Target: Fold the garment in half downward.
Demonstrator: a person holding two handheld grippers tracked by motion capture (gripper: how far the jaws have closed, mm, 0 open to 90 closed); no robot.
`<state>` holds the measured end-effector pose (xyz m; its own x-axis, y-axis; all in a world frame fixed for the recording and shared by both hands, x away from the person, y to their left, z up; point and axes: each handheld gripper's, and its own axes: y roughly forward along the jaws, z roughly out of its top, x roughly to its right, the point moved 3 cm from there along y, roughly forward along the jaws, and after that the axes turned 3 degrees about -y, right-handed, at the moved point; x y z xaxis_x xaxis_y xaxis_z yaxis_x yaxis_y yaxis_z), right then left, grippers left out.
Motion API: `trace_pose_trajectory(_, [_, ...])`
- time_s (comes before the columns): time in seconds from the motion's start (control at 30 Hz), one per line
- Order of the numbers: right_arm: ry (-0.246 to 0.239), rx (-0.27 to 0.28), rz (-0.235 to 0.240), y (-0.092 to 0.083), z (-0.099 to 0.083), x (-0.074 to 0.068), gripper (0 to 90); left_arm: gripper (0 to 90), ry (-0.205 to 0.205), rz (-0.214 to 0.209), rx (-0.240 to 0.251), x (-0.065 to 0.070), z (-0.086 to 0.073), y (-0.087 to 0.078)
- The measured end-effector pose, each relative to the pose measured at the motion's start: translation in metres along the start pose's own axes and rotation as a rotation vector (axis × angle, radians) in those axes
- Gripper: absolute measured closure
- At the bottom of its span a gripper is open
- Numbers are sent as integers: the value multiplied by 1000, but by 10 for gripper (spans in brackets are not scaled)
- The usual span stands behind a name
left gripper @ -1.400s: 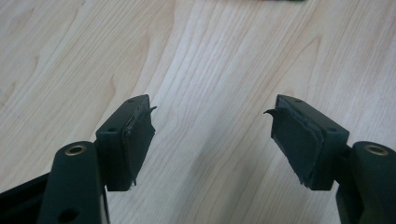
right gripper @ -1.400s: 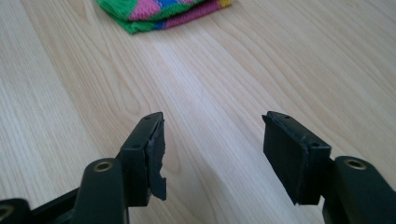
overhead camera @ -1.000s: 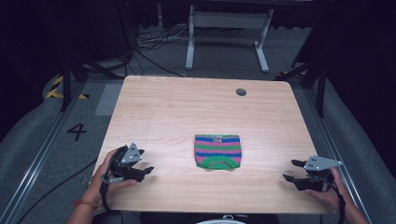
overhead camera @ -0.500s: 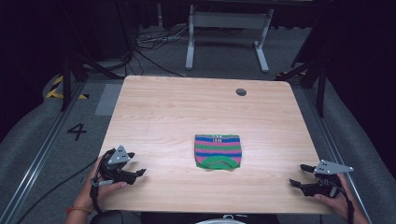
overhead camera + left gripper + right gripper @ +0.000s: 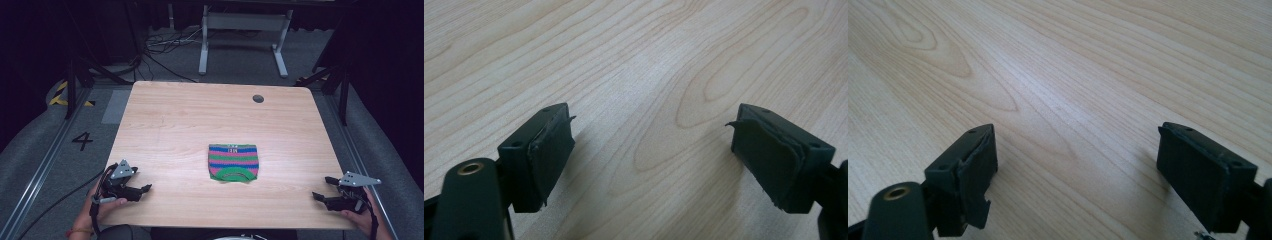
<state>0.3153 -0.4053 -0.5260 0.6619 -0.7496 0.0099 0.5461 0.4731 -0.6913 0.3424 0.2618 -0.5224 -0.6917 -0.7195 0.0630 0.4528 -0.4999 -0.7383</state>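
The striped knitted cloth (image 5: 233, 162), folded flat in bands of blue, pink and green, is seen just below the centre of the high view, on the pale wood-grain bench (image 5: 190, 120), well apart from both tools. Nearest, at the lower left of that view, the left hand-held gripper (image 5: 142, 190) is held low over the bench edge; its jaws have just been opening and stand wide apart with only bare wood between them, as the left gripper view confirms. At the lower right, the right hand-held gripper (image 5: 321, 188) is likewise spread, its jaws also just opened, with nothing gripped.

Several risks can be judged from here. Because the cloth is thin and lies flat, a pad could be slid over it without any fabric being caught, or only the top layer could be pinched, so that the fold is pulled open. If one side is lifted ahead of the other, the cloth may be dragged askew. Farther up, the small dark round hole (image 5: 258, 98) in the bench is unlikely to interfere.
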Motion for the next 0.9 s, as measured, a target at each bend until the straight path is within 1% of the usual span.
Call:
trace_pose_trajectory(0.23, [12, -4, -13, 0, 0, 0, 152, 145, -14, 8, -7, 1, 0, 1])
trace_pose_trajectory(0.33, [21, -5, -23, -1, -1, 0, 151, 136, -11, 16, -8, 0, 1, 1])
trace_pose_trajectory(0.37, [22, -5, -24, -1, -1, 0, 151, 130, -20, 22, -9, 1, 1, 2])
trace_pose_trajectory(0.5, [22, -6, -24, -1, -1, 0, 151, 119, -19, 23, -10, 0, 2, 2])
trace_pose_trajectory(0.6, [22, -5, -24, -1, -1, 0, 151, 91, -27, 30, -20, 0, 3, 3])
trace_pose_trajectory(0.73, [22, -6, -24, -1, -1, 0, 151, 81, -32, 28, -21, 0, 3, 4])
trace_pose_trajectory(0.9, [22, -6, -25, -1, -1, 0, 151, 65, -36, 35, -24, 0, 3, 5])
